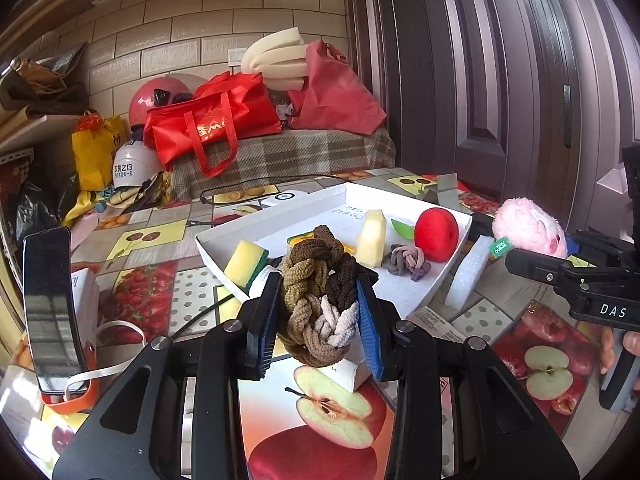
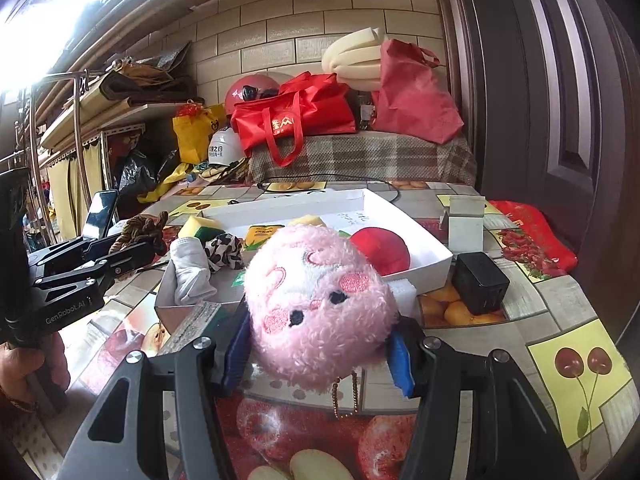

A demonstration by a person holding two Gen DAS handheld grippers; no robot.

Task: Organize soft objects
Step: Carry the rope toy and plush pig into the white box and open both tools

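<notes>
Back wall [image 1: 168,36] of pale brick-pattern tile. Dark panelled door [image 1: 500,80] on the right side. Table covered with a fruit-print cloth [image 2: 572,364]: apples, cherries, strawberries. Behind the table, a bench under a plaid cover [image 2: 360,156], piled with red bags [image 1: 212,120], a red helmet [image 1: 156,96] and a stack of white foam [image 2: 352,64]. Shelves [image 2: 100,120] along the left wall hold flattened cardboard. Strong daylight glares in from upper left [image 2: 44,12].

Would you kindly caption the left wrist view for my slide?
Left gripper clamps a braided brown hair-tie bundle before the white tray; right gripper holds a pink plush.
</notes>
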